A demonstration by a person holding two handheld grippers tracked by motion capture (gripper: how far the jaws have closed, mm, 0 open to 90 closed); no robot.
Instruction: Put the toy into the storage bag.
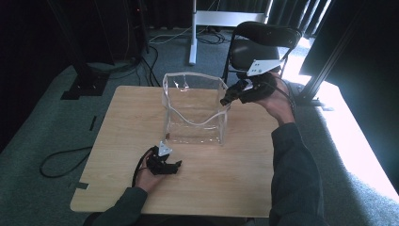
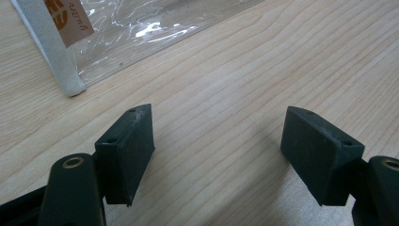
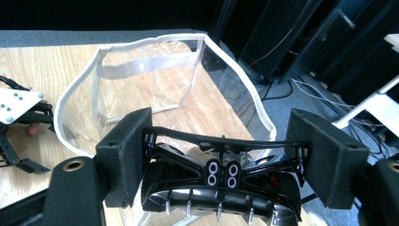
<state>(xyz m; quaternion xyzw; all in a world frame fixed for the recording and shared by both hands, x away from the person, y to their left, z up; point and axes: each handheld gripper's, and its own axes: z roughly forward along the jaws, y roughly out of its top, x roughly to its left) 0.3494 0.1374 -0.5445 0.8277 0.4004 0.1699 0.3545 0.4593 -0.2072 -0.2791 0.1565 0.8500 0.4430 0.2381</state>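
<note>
On bag (image 2: 141,28), label (image 2: 63,19) reading "yuan"

Left gripper (image 1: 175,165) jaws apart, right gripper (image 1: 227,98) jaws clamped

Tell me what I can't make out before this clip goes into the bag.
Black clip: lower half cut off by the right gripper view's bottom edge; too small and dark in the high view.
Clear bag: its floor is lost in glare, high view.
Bag label: cut by the left gripper view's top edge, print unreadable.
</note>
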